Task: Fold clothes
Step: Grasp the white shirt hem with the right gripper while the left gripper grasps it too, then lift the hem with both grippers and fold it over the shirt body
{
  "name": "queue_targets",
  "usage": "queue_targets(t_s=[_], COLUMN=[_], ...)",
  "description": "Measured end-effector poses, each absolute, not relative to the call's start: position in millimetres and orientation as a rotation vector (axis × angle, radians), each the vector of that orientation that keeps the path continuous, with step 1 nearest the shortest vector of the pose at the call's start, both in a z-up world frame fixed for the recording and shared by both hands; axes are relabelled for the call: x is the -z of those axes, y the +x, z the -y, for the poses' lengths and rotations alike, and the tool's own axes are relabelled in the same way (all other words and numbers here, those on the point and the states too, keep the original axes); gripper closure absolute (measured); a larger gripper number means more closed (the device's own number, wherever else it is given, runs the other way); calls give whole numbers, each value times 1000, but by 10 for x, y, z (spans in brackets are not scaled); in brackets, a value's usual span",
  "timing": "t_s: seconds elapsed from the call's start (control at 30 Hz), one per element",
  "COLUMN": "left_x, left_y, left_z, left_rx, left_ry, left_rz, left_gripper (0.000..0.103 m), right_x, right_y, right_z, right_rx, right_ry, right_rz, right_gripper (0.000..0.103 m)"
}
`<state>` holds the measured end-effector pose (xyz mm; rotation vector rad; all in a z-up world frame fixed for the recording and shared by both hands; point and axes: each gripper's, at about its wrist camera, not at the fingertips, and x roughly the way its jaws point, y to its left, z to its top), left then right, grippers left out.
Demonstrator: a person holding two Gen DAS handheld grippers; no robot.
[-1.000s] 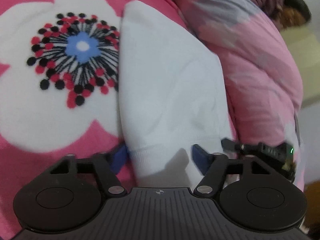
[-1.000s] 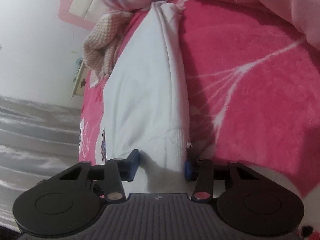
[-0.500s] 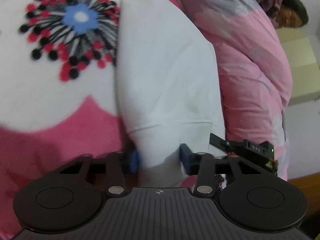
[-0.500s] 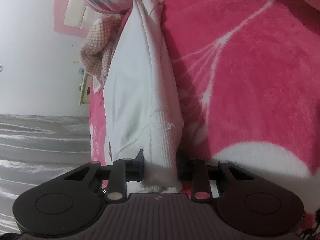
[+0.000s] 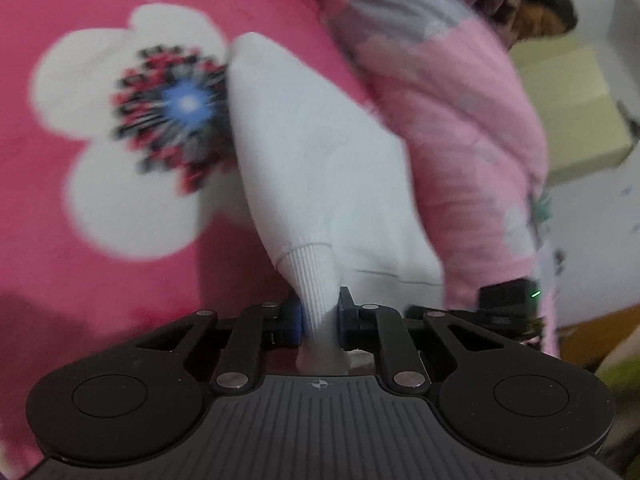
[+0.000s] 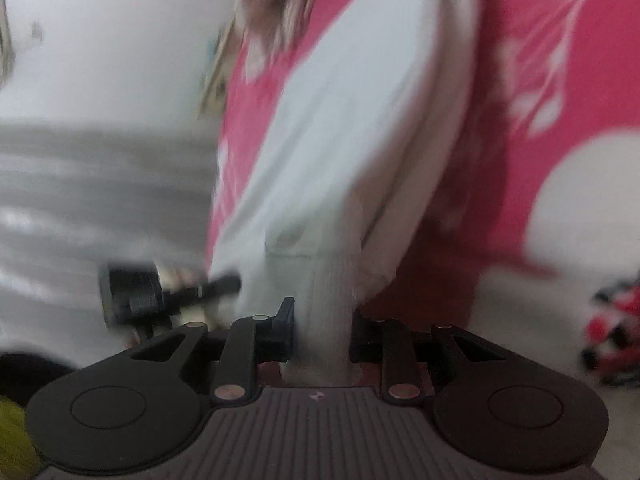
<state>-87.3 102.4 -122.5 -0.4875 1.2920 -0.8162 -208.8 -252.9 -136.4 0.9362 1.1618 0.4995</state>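
At the bottom centre of the left wrist view, the left gripper [image 5: 319, 316] pinches a ribbed cuff [image 5: 314, 280] of the white garment [image 5: 320, 160] between its blue pads [image 5: 295, 320]; its jaws have just been closing, and the cuff bunches narrow where they press it. Past the cuff, the garment widens up the middle of the frame and lies on a pink blanket [image 5: 80, 8] printed with a big white flower [image 5: 116, 152], whose dark centre is smeared by motion blur. To the right, a pale pink quilt [image 5: 460, 128] runs from the top edge down to the lower right, and its far end is cut off by the frame. Beyond it, at the upper right, a dark heap is too blurred to name. A black device with a green light [image 5: 536, 293] peeks out at the lower right, half hidden behind the quilt's edge; it looks like the other gripper. In the right wrist view almost everything is blurred. The right gripper [image 6: 322, 330] at the bottom centre holds another ribbed cuff [image 6: 332, 300] between its dark fingers, with the jaws clamped on the cloth. The garment [image 6: 360, 120] stretches up and right over the blanket [image 6: 540, 80]. A black shape at the lower left [image 6: 132, 292] is partly covered by cloth and hard to read.
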Motion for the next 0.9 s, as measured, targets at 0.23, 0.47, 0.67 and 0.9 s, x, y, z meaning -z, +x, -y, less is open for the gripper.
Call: queue_targets(t_s=[0.23,0.47,0.67,0.9], left_x=[1104,483,779,1089], left_y=[-862,-346,-163,-160], left_z=[-1049,-532,596,1324], left_rx=[637,737,960,1151], left_ry=[-231,-86,9,-132], left_rz=[-1330,-1174,-1152,-1131], left_gripper=[63,43,44,44], right_x=[1125,633,989,975], right_y=[-1960,-1872,-1700,-1821], right_z=[2468,3122,3350,3038], right_rx=[-471,-190,-63,-148], right_ry=[633,506,572,268], right_rz=[-1263,-979,-891,-808], right_gripper=[56,54,83,82])
